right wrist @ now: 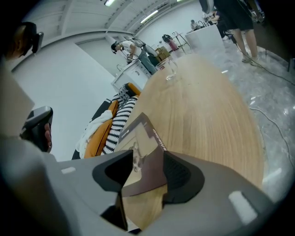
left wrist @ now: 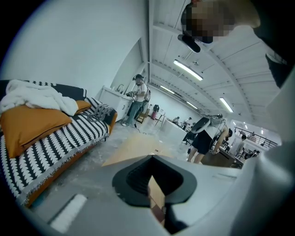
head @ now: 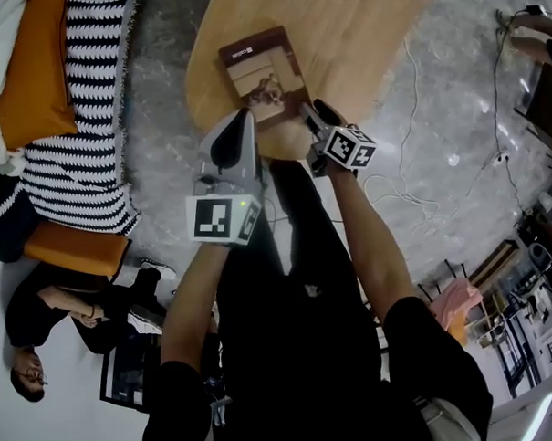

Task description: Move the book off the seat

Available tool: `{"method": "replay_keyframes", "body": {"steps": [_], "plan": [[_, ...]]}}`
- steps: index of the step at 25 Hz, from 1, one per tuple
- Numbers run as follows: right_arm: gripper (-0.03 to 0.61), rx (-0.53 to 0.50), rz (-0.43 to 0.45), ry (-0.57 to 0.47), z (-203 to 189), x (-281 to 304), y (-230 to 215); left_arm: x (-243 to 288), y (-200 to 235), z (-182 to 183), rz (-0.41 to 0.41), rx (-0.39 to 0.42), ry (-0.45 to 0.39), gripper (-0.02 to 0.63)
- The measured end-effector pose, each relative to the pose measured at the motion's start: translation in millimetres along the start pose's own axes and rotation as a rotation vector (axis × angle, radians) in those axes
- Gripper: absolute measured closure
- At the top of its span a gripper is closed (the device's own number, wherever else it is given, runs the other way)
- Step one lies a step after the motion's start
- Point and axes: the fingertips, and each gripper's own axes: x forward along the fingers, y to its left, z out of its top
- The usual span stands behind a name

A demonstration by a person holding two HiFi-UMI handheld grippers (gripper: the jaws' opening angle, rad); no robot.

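Observation:
The brown book [head: 263,76] with a tan cover picture lies flat on the oval wooden table [head: 359,29]. Both grippers hover at its near edge. My left gripper [head: 249,116] is over the near left corner, its tips closed together; in the left gripper view only a thin tan and brown strip [left wrist: 157,199] shows behind the pads. My right gripper [head: 315,120] is at the near right corner. In the right gripper view its jaws stand wide apart, with the book's corner [right wrist: 144,159] between the pads [right wrist: 180,173] and no pad clearly pressing on it.
A sofa with a black-and-white striped throw [head: 80,114] and orange cushions [head: 34,70] stands to the left of the table. Cables [head: 412,191] trail over the grey floor on the right. A seated person [head: 52,316] is at lower left, and other people stand far off [left wrist: 137,99].

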Motion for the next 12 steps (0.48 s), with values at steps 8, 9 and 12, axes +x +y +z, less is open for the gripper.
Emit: {"method": "replay_keyframes", "body": {"steps": [8, 9, 12], "plan": [[0.555, -0.054, -0.074, -0.008, 6.2, -22.0, 4.3, -14.3, -18.0, 12.4, -0.003, 0.017, -0.011, 0.607], [0.564, -0.056, -0.082, -0.013, 7.3, -25.7, 4.6, -16.4, -20.2, 14.2, -0.005, 0.026, -0.013, 0.607], [0.569, -0.066, -0.098, -0.021, 10.5, -36.5, 8.2, -22.7, -26.6, 21.0, -0.006, 0.048, -0.024, 0.607]]}}
